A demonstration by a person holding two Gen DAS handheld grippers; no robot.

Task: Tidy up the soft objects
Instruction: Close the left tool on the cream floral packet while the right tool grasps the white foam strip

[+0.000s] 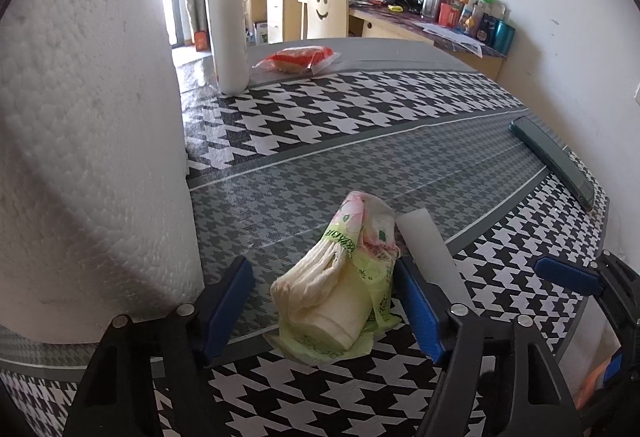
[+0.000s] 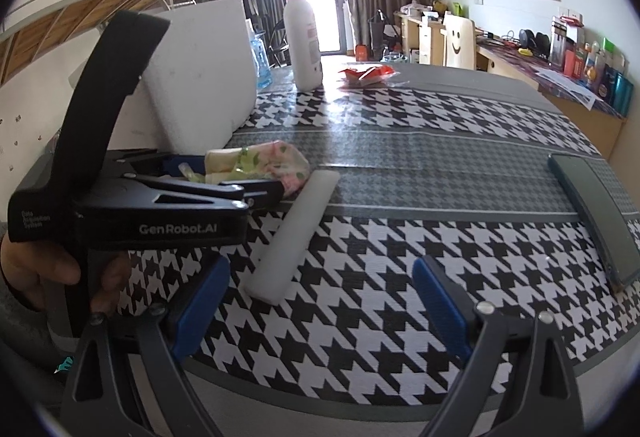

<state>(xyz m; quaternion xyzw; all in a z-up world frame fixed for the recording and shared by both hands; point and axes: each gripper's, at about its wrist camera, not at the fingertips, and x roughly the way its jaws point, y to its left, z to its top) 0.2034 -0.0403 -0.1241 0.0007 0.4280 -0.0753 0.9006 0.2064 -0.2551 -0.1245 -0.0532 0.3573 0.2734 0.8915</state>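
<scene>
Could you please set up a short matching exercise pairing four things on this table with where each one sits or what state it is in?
Things:
1. tissue pack
2. pump bottle
3. foam strip
4. paper towel roll

Descriptions:
A. standing upright at the far side, red top
B. lying flat beside the left gripper's right finger
C. between the open left fingers
D. tall and white, close on the left

Pairs: 1-C, 2-A, 3-B, 4-D

Both wrist views skim low across the table, sharing the tissue pack.
</scene>
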